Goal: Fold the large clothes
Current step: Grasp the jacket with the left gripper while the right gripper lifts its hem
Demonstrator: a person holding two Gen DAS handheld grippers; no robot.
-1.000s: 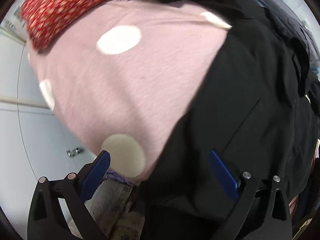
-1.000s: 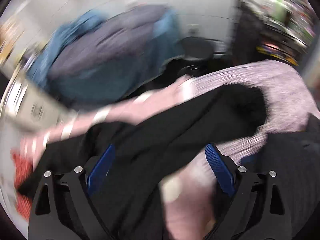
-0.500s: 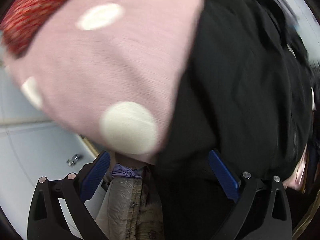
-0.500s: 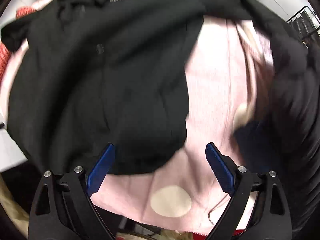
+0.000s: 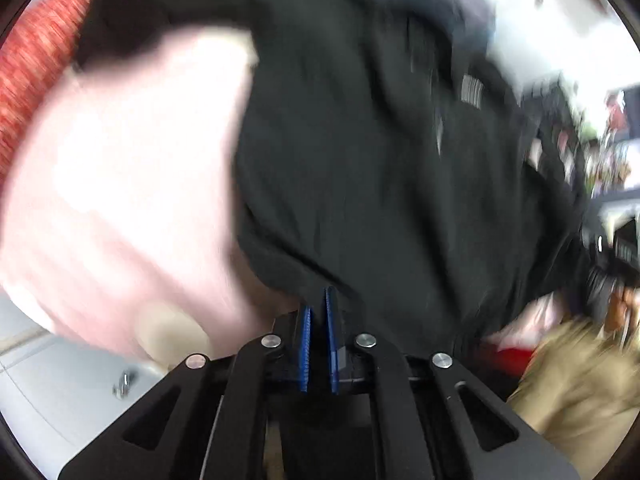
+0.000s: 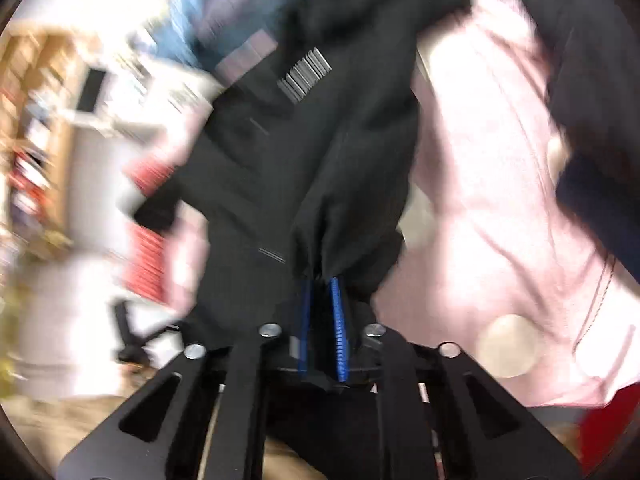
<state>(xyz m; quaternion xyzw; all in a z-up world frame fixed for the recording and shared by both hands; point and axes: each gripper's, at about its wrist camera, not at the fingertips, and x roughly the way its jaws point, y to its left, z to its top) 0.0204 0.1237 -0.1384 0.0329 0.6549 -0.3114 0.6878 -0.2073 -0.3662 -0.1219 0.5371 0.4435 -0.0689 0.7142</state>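
Note:
A black garment (image 5: 380, 152) with a striped grey label fills the middle of the left wrist view. My left gripper (image 5: 319, 300) is shut on its lower edge. In the right wrist view the same black garment (image 6: 320, 152) bunches into my right gripper (image 6: 322, 284), which is shut on it. It lies over a pink garment with pale dots (image 5: 132, 184), also in the right wrist view (image 6: 480, 184). Both views are motion-blurred.
A red patterned cloth (image 5: 32, 60) lies at the upper left. Blue and grey clothes (image 6: 216, 12) lie behind the black garment. A tan cloth (image 5: 576, 384) is at the lower right. White cabinet fronts (image 5: 48, 392) are at the lower left. Blurred shelves (image 6: 36, 120) stand at the left.
Both grippers were open a second ago and half a second ago. Now both have shut on the black garment's edge, and the views have swung with heavy blur.

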